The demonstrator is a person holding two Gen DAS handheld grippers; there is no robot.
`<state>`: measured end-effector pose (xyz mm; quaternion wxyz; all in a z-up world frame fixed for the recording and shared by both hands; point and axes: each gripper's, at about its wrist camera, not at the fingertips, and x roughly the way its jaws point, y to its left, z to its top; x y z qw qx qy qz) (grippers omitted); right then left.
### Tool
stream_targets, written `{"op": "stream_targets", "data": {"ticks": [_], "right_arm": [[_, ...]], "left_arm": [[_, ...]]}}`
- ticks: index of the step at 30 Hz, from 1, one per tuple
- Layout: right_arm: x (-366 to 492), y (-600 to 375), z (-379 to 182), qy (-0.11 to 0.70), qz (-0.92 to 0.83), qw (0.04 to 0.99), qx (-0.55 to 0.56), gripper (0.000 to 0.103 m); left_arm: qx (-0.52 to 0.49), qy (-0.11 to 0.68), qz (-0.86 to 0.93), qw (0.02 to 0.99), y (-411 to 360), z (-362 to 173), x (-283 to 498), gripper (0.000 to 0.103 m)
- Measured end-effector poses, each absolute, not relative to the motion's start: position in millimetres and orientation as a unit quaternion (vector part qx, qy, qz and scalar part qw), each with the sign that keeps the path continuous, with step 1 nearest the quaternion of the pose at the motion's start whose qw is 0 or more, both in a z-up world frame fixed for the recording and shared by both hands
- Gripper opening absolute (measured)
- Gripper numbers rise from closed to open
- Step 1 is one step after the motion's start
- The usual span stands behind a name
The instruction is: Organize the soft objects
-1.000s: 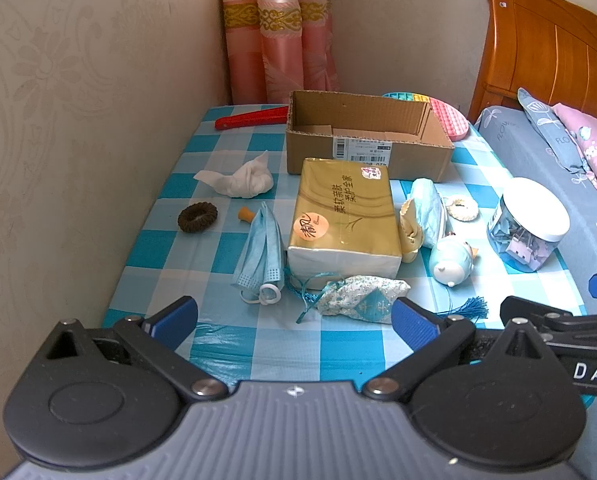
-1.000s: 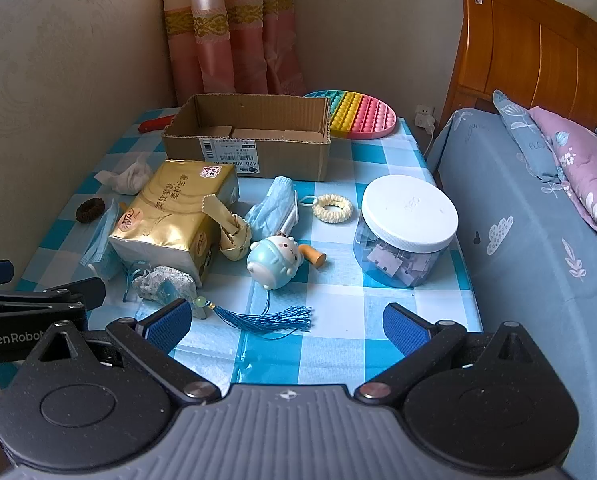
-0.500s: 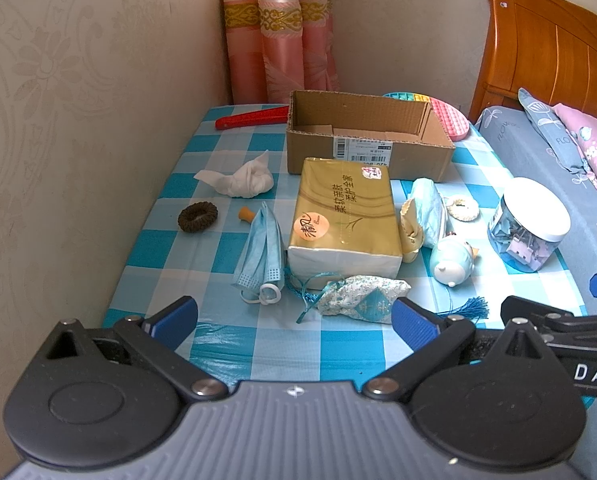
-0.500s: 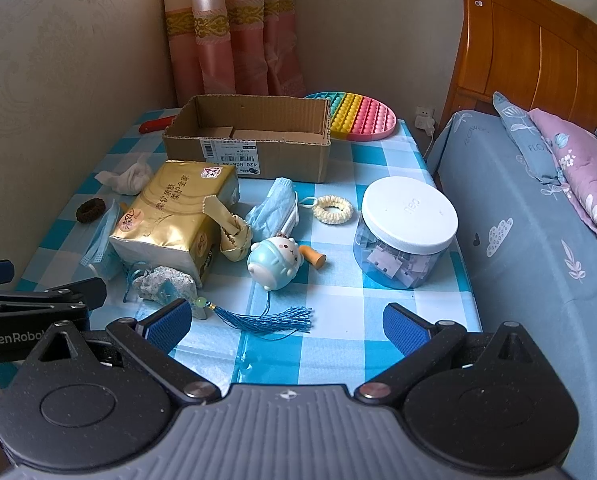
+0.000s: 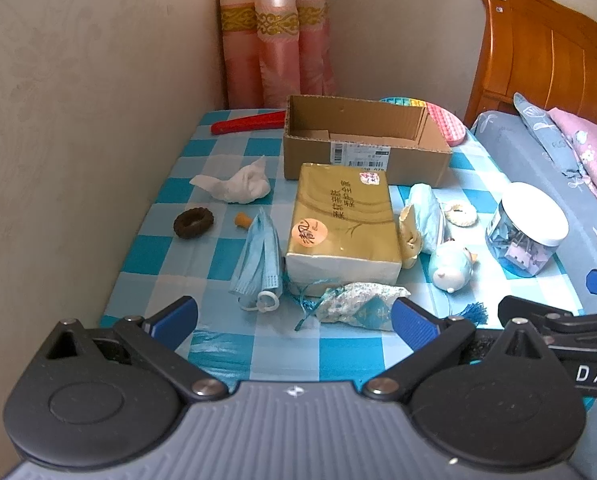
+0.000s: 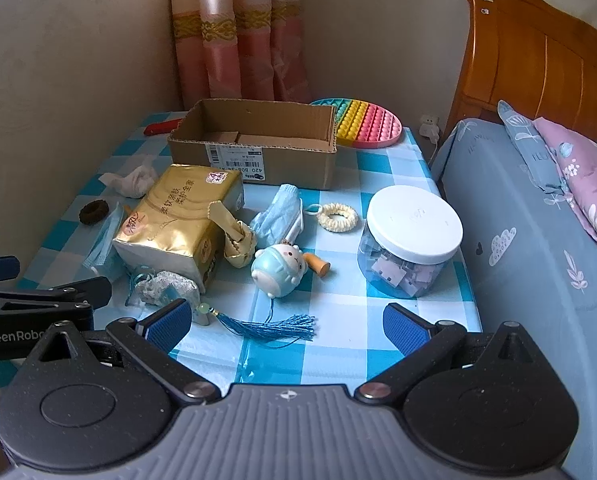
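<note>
An open cardboard box (image 5: 362,148) (image 6: 258,148) stands at the back of the blue checked table. In front lie a gold tissue pack (image 5: 342,224) (image 6: 178,224), a crumpled white tissue (image 5: 238,184), a brown hair tie (image 5: 193,222), a folded blue mask (image 5: 258,256), a second mask (image 6: 278,216), a floral sachet (image 5: 358,300), a pale blue plush toy (image 6: 280,270), a cream scrunchie (image 6: 337,217) and a blue tassel (image 6: 266,326). My left gripper (image 5: 294,320) and right gripper (image 6: 286,324) are open and empty, above the table's near edge.
A clear jar with a white lid (image 6: 410,240) holds clips at the right. A rainbow pop mat (image 6: 366,122) and a red object (image 5: 248,123) lie at the back. A wall is on the left, a bed (image 6: 538,240) on the right.
</note>
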<state>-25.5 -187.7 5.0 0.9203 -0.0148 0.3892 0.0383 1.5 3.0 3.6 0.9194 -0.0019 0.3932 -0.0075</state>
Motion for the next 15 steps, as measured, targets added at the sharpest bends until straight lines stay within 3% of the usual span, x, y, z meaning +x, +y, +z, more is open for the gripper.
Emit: {"op": "stream_targets", "data": {"ticks": [15], "right_arm": [[-23.6, -183.1, 5.7, 0.348, 0.074, 0.933, -0.054, 0.103]], "left_arm": [[0.013, 0.361, -0.021, 0.932, 15.6, -12.7, 0.2, 0.102]]}}
